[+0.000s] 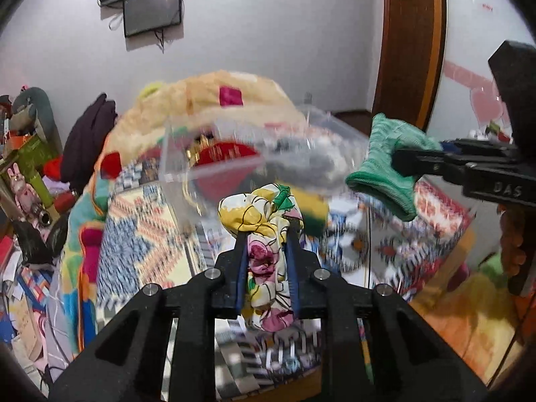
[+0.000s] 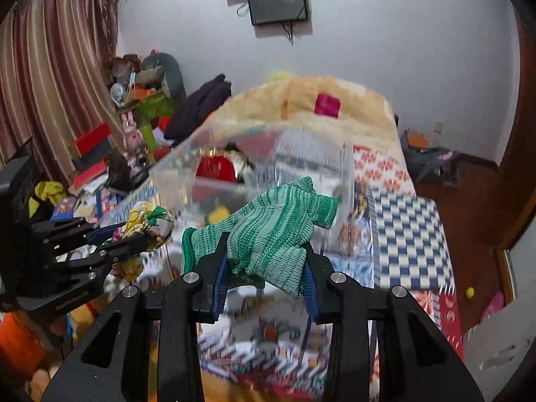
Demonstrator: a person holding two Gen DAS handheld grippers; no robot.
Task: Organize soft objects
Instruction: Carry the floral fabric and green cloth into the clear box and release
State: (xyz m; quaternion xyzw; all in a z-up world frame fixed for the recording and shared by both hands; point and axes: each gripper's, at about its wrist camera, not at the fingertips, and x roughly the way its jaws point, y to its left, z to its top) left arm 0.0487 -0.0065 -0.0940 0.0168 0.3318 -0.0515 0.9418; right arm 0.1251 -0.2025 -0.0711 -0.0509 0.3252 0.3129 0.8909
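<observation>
In the left wrist view, a crumpled floral cloth (image 1: 264, 234) is pinched by the left gripper (image 1: 266, 231) near a clear plastic bin (image 1: 214, 164); release is best made well over its rim. In the right wrist view, a ribbed green knit glove (image 2: 268, 231) is clamped limply by the right gripper (image 2: 264, 261), just near the bin.

Your left gripper (image 1: 266, 234) pinches the floral cloth (image 1: 264, 234) before the clear bin (image 1: 214, 154) — your right gripper (image 1: 402, 160) grips the green glove (image 1: 385, 164) beside it, over the patterned bed (image 1: 140, 234).
</observation>
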